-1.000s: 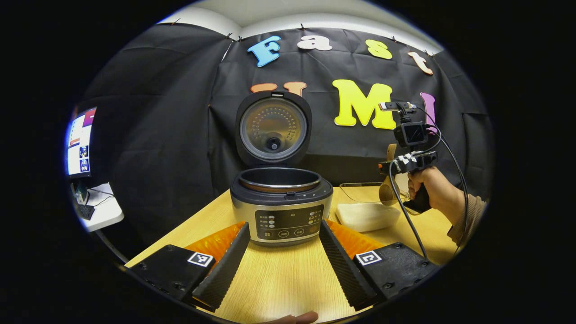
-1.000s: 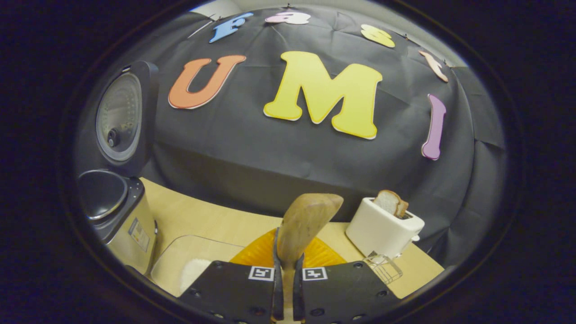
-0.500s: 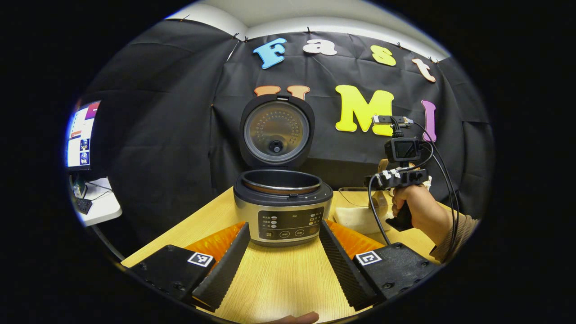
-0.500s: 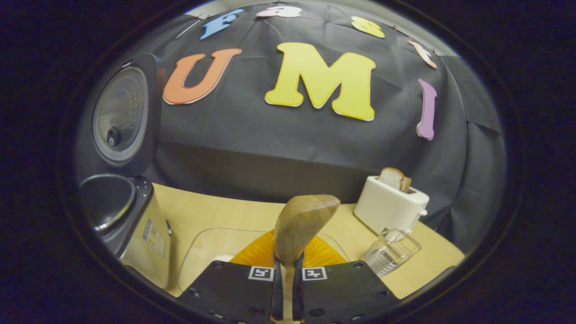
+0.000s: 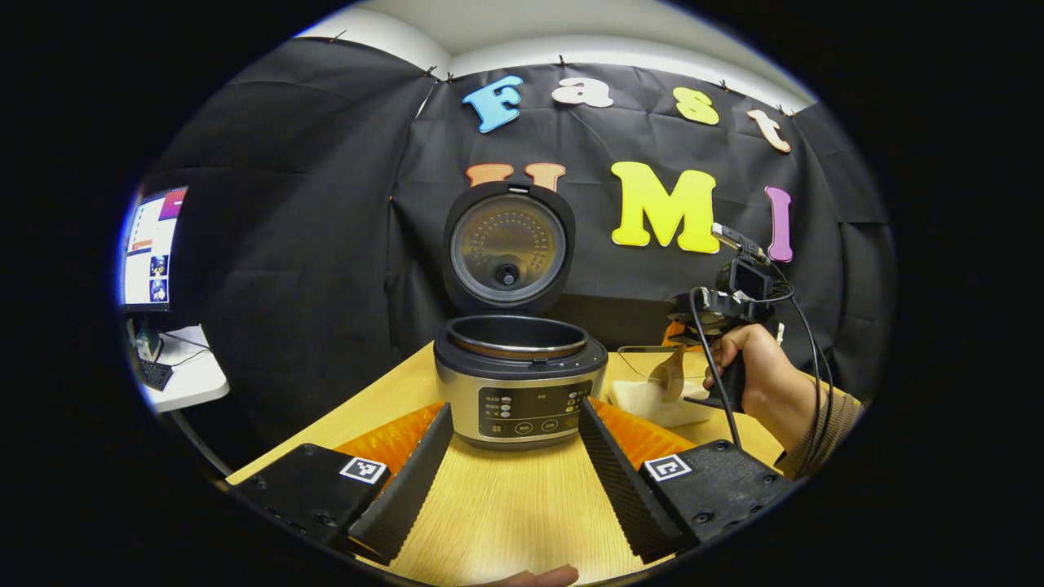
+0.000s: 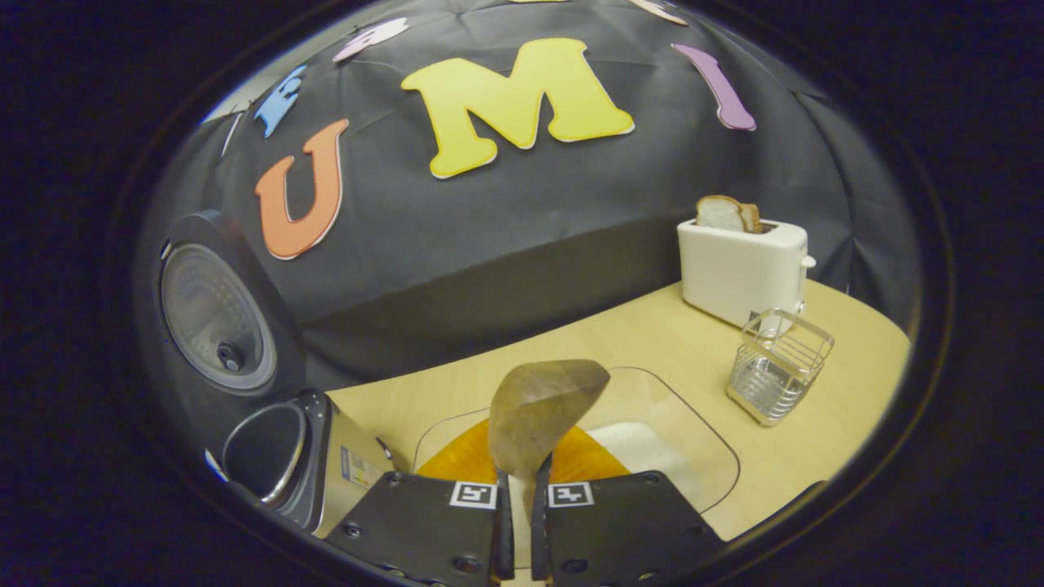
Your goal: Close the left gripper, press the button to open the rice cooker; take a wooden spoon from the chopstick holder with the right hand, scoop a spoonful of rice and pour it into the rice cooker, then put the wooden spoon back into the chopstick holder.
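Note:
The rice cooker [image 5: 520,383] stands on the table with its lid [image 5: 507,249] raised upright and the pot uncovered. My left gripper [image 5: 514,481] is open, its fingers spread to either side of the cooker's front panel, short of it. A hand holds my right gripper [image 5: 689,326] to the cooker's right, tilted downward. It is shut on the wooden spoon [image 6: 542,412], whose bowl [image 5: 673,377] hangs just above the clear rice container [image 6: 693,440]. White rice [image 6: 644,448] lies in that container. The wire chopstick holder [image 6: 779,363] stands farther right.
A white toaster [image 6: 742,265] with a slice of bread stands at the back right, behind the chopstick holder. The open cooker [image 6: 277,456] is close on the spoon's left. A monitor [image 5: 151,249] and a small white desk sit beyond the table's left edge.
My right gripper has come down and tipped forward, bringing the spoon's bowl from well above the table to just over the rice container. The left gripper has barely moved.

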A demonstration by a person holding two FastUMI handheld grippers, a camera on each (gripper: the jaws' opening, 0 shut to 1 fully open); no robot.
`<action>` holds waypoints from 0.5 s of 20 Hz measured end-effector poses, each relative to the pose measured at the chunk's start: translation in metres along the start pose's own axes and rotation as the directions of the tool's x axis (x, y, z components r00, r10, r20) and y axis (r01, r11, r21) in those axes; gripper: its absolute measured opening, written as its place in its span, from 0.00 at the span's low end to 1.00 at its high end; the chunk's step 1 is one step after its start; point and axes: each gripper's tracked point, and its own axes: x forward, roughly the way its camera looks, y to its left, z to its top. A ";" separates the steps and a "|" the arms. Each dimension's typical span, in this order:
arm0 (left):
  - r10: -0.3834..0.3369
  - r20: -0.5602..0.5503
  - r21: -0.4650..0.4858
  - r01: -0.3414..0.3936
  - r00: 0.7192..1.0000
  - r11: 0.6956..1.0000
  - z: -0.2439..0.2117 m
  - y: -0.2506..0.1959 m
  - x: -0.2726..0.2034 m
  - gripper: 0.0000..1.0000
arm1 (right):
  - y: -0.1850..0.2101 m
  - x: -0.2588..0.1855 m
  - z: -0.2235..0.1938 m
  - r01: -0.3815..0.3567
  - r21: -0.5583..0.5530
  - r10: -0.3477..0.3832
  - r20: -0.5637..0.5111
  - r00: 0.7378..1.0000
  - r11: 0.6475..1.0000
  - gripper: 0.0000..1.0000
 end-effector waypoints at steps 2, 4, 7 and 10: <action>0.004 0.001 0.007 -0.004 1.000 1.000 0.001 -0.001 0.000 0.99 | -0.001 0.002 -0.003 -0.026 0.077 0.028 -0.025 0.999 0.997 0.08; 0.033 0.019 0.020 -0.033 0.999 0.999 0.004 0.003 0.000 0.99 | -0.003 0.002 -0.005 -0.031 0.122 0.034 -0.028 0.999 0.992 0.08; 0.018 0.011 0.031 -0.019 1.000 0.999 0.002 -0.006 0.001 0.99 | -0.003 0.002 -0.008 -0.042 0.204 0.052 -0.042 0.998 0.978 0.08; 0.010 0.003 0.032 -0.010 1.000 0.999 0.001 -0.009 0.002 0.99 | -0.008 0.004 -0.009 -0.055 0.334 0.078 -0.056 0.995 0.941 0.08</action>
